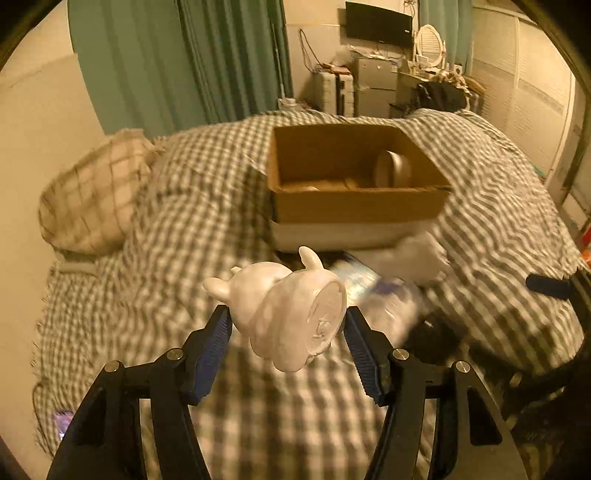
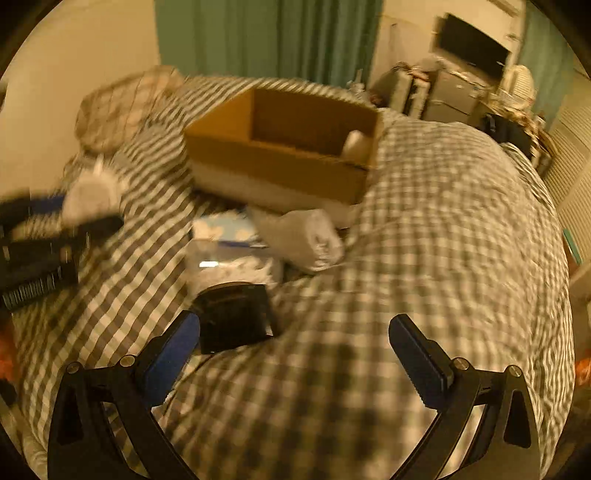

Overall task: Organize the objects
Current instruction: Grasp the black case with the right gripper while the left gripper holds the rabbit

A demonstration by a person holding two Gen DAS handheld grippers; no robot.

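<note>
My left gripper [image 1: 287, 317] is shut on a white animal-shaped figurine [image 1: 291, 310], held on its side above the checked bed cover. An open cardboard box [image 1: 354, 206] sits on the bed beyond it, with a pale round object [image 1: 393, 170] inside. The box also shows in the right wrist view [image 2: 280, 166]. My right gripper [image 2: 293, 332] is open and empty above the bed. In front of it lie a black flat device [image 2: 234, 317], a clear plastic pack [image 2: 229, 258] and a rolled white cloth [image 2: 303, 236]. The left gripper with the figurine [image 2: 92, 195] shows at the far left, blurred.
A checked pillow [image 1: 96, 192] lies at the bed's left end by the wall. Green curtains [image 1: 177, 59] hang behind. A desk area with a monitor [image 1: 378, 24] and clutter stands beyond the bed. A clear pack [image 1: 373, 291] lies below the box.
</note>
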